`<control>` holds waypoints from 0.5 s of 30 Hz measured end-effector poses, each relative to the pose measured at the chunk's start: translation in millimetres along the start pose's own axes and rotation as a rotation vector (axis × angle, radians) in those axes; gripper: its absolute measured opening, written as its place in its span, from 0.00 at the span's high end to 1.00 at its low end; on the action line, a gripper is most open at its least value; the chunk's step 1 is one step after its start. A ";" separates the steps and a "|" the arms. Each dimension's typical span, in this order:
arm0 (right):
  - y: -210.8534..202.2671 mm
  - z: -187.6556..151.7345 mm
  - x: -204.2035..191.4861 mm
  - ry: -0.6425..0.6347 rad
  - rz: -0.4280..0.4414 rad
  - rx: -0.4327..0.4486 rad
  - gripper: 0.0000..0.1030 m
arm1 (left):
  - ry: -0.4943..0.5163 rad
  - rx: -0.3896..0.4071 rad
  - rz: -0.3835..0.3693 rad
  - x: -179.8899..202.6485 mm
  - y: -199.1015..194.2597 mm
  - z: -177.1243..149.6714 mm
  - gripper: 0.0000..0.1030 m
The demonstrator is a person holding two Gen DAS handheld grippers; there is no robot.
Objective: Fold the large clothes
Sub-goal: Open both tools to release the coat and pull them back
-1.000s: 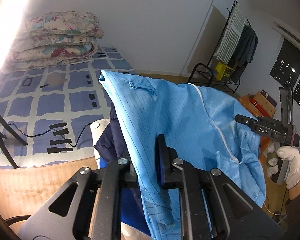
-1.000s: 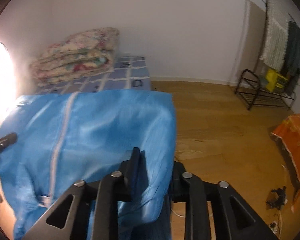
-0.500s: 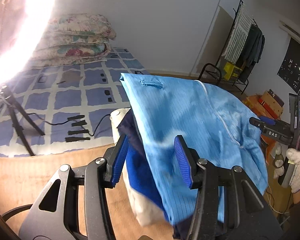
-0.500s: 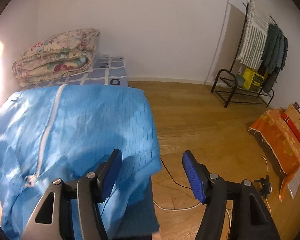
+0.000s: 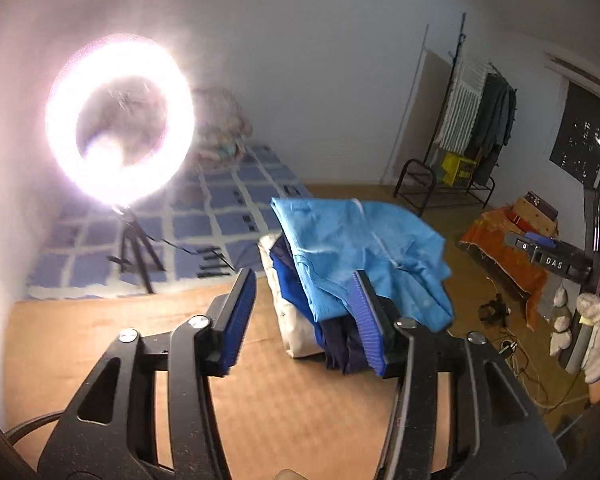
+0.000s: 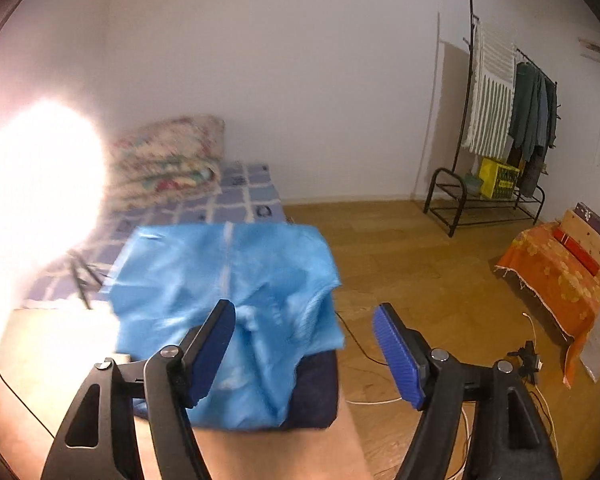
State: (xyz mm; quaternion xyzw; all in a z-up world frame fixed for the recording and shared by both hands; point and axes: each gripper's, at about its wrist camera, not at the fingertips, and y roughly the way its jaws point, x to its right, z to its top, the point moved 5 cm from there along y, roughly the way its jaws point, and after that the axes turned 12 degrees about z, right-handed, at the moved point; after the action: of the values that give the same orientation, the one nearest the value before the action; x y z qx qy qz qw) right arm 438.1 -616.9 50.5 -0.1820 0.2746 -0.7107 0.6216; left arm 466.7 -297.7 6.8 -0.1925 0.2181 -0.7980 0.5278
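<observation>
A folded light-blue zip garment [image 5: 360, 252] lies on top of a pile of folded clothes, dark navy [image 5: 340, 344] and white [image 5: 296, 324], at the far edge of a brown table [image 5: 100, 340]. My left gripper [image 5: 304, 320] is open and empty, just in front of the pile. In the right wrist view the blue garment [image 6: 228, 292] rests on the navy piece [image 6: 316, 396]. My right gripper [image 6: 304, 352] is open and empty, above the pile's near right side. The right gripper also shows at the left wrist view's right edge [image 5: 556, 256].
A bright ring light on a tripod [image 5: 120, 120] stands left of the table. A blue checked mattress [image 6: 244, 200] with folded floral quilts [image 6: 168, 156] lies behind. A clothes rack [image 6: 500, 120] and an orange-covered stand [image 6: 556, 272] are at the right. Cables run across the wooden floor [image 6: 380, 248].
Both grippers opened and let go of the blue garment, which dropped onto the pile. Both grippers then pulled back and up from it.
</observation>
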 end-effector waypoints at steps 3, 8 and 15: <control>-48.8 -3.5 -27.7 -0.014 0.029 0.030 0.24 | 0.019 0.049 0.012 -8.4 -64.3 -8.3 0.41; -120.2 -21.3 -74.5 -0.064 0.065 0.080 0.17 | 0.045 0.102 0.048 -15.7 -144.3 -27.5 0.36; -186.2 -70.0 -132.3 -0.105 0.106 0.107 0.11 | 0.071 0.132 0.059 -17.6 -229.0 -78.1 0.21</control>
State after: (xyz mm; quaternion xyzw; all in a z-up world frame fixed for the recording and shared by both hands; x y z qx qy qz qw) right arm 271.5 -461.1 121.5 -0.1709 0.2125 -0.6798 0.6808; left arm 257.5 -190.4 66.8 -0.1224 0.1891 -0.8011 0.5545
